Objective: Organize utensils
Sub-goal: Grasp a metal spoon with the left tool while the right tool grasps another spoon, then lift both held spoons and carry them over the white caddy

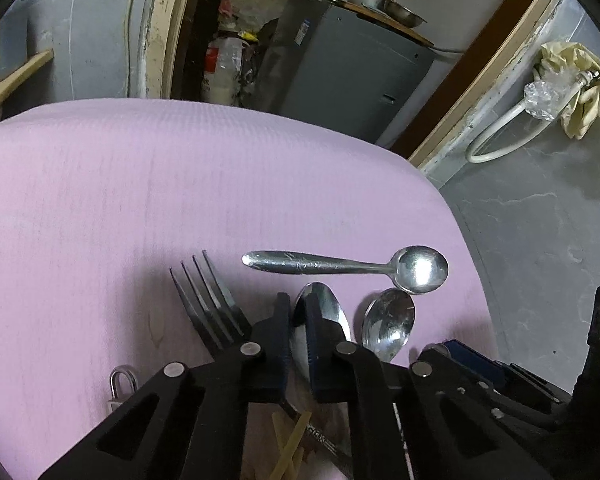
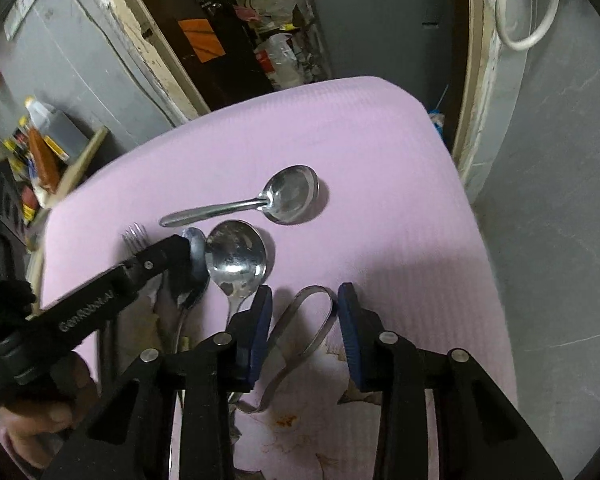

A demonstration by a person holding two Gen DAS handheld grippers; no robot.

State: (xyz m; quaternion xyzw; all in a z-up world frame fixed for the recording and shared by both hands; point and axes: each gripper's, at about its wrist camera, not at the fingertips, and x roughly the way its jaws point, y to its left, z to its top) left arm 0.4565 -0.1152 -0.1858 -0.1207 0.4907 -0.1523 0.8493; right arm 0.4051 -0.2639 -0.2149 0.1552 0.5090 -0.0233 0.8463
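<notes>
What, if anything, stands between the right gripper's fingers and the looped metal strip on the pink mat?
Nothing visible does. The right gripper is open, and the looped metal strip lies bare between its fingers, not pinched. The nearest spoon lies beside it, outside the fingers.

A pink mat (image 1: 148, 184) covers the surface, with a small padlock (image 1: 120, 386) lying on it at its near edge. Behind it stand a grey cabinet (image 1: 340, 76) bearing metal bowls (image 1: 404, 16), a white hose (image 1: 496, 136) on the grey wall, and sauce bottles (image 2: 44, 140) on a wooden shelf.
</notes>
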